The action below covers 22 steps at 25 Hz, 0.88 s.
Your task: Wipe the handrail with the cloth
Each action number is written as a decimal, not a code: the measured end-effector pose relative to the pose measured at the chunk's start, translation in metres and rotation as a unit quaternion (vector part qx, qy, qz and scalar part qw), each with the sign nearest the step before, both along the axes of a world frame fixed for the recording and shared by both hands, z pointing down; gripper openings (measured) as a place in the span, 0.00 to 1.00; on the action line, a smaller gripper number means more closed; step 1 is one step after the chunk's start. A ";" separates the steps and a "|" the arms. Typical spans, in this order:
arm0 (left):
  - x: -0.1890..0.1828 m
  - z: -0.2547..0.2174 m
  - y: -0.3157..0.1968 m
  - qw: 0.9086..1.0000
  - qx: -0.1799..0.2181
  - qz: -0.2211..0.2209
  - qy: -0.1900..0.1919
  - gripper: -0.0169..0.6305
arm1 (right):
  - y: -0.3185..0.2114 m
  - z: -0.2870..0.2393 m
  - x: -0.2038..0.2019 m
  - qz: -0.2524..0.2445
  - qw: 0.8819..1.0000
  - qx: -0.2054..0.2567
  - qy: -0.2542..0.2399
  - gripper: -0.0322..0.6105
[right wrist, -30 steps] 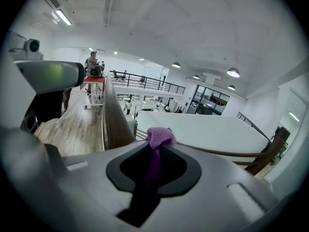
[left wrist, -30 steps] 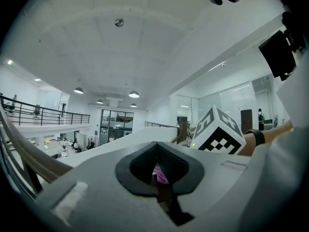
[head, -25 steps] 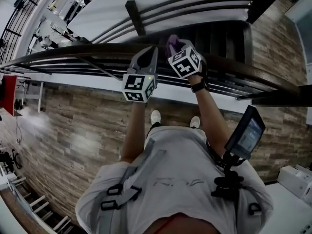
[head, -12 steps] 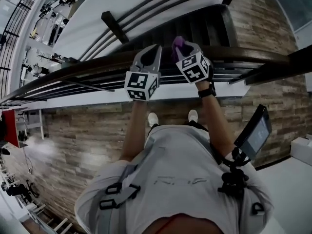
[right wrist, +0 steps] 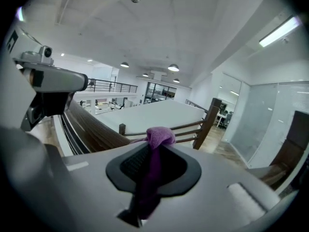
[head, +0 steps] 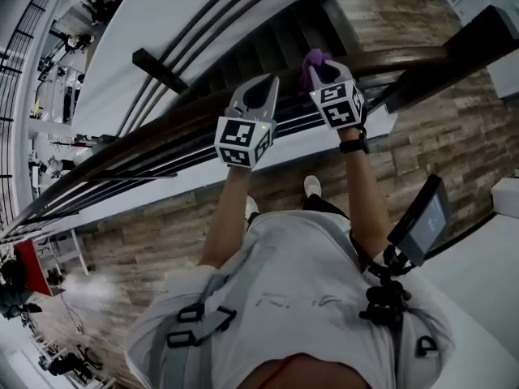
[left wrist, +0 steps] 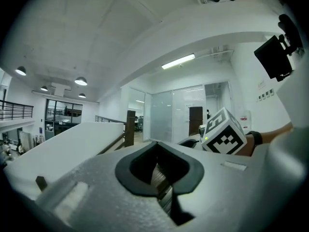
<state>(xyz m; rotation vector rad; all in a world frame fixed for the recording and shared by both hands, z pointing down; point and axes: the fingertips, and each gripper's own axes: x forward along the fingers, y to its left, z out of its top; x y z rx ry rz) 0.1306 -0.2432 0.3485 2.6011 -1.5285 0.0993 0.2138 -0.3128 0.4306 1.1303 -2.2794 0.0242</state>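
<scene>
A dark wooden handrail (head: 397, 57) runs slantwise across the head view, above a stairwell. My right gripper (head: 321, 70) is on top of the rail, shut on a purple cloth (head: 312, 58) that bunches out past its tips. In the right gripper view the cloth (right wrist: 159, 135) hangs down between the shut jaws of the right gripper (right wrist: 153, 146), and the handrail (right wrist: 94, 129) stretches away to the left. My left gripper (head: 258, 96) rests at the rail beside it, shut and holding nothing. In its own view the left gripper (left wrist: 157, 148) shows only wood grain through its gap.
Dark stairs (head: 268, 47) drop away below the rail, with a newel post (head: 162, 59) and lower rails on the far side. A thick dark post (head: 486, 31) ends the rail at the right. Wood-plank floor (head: 122, 217) lies underfoot. A small screen (head: 422, 217) hangs at the person's hip.
Both grippers have travelled along the handrail toward its right end post, the cloth still held. The rail now slants more steeply in the head view.
</scene>
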 end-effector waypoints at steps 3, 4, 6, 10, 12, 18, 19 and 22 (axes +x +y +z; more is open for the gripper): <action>0.049 0.002 -0.013 1.000 0.001 0.030 0.004 0.03 | -0.022 0.001 0.054 0.037 0.999 0.010 -0.006 0.13; 0.063 0.003 -0.016 0.999 0.001 0.038 0.006 0.03 | -0.029 0.002 0.071 0.049 0.999 0.012 -0.007 0.13; 0.089 0.005 -0.022 0.999 -0.002 0.052 0.009 0.03 | -0.041 -0.002 0.102 0.072 0.997 0.019 -0.010 0.13; 0.139 0.008 -0.032 0.997 -0.004 0.080 0.017 0.03 | -0.068 -0.005 0.174 0.122 0.992 0.030 -0.012 0.13; 0.163 0.009 -0.036 0.996 -0.005 0.092 0.021 0.03 | -0.085 -0.006 0.217 0.151 0.988 0.034 -0.008 0.13; 0.208 0.014 -0.039 0.994 -0.009 0.111 0.022 0.03 | -0.130 -0.008 0.328 0.222 0.974 0.048 0.005 0.13; 0.210 0.015 -0.039 0.993 -0.009 0.112 0.021 0.03 | -0.136 -0.010 0.342 0.234 0.971 0.049 0.009 0.13; 0.210 0.015 -0.029 0.993 -0.010 0.112 0.024 0.03 | -0.142 -0.012 0.368 0.260 0.964 0.040 0.035 0.13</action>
